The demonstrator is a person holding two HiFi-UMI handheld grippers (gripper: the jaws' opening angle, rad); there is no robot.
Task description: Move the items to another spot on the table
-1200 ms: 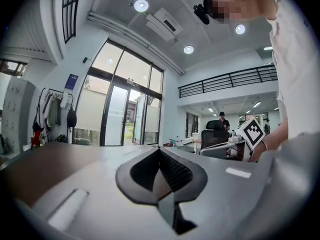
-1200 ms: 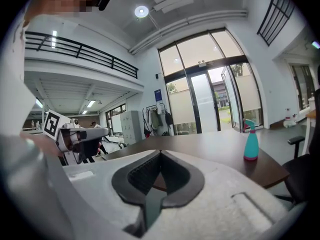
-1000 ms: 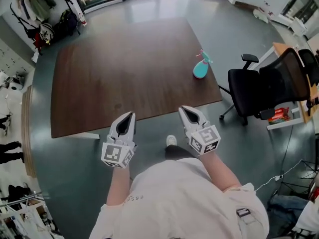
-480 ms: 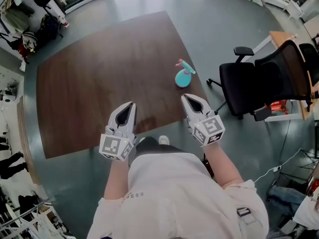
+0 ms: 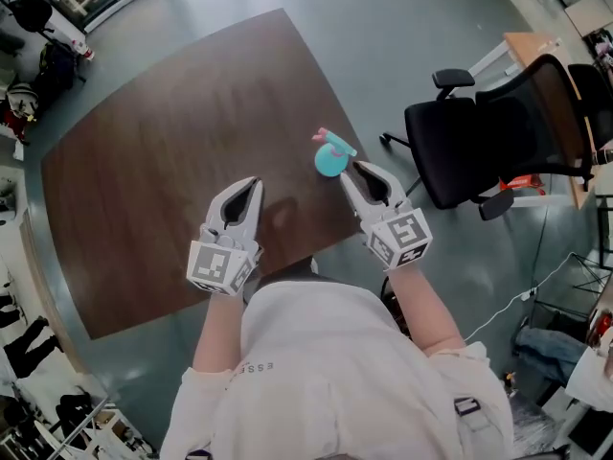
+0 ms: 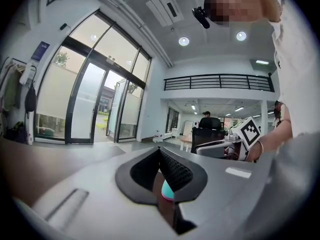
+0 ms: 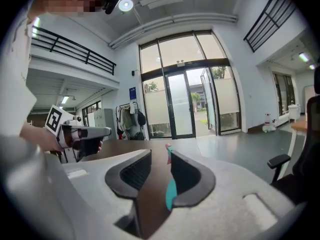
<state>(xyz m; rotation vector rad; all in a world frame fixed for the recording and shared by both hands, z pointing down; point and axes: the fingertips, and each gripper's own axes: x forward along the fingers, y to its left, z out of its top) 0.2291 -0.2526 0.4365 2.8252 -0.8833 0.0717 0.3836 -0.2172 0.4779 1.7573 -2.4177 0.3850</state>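
The bottle point(image 5: 330, 156), teal with a pink trigger, stands upright on the tabletop point(image 5: 163, 171) near its right edge. It is just ahead of the right tool point(image 5: 358, 171) and slightly to that tool's left. In the right gripper view it shows mostly behind the right-hand jaw, so it is not yet lined up with the gap.

To pick it well, the person should probably shift the tool sideways until the bottle's body is centred between the pads. The jaws likely need to open wider to clear the round base, then close low on the body rather than on the thin neck, which could tip.

The right tool's jaws have just been opening and stand partly apart, with only bare tabletop between them; it holds nothing. The left tool point(image 5: 245, 188) hovers over the tabletop to the bottle's left, clenched and empty. A chair point(image 5: 479, 142) stands beyond the tabletop's right edge.
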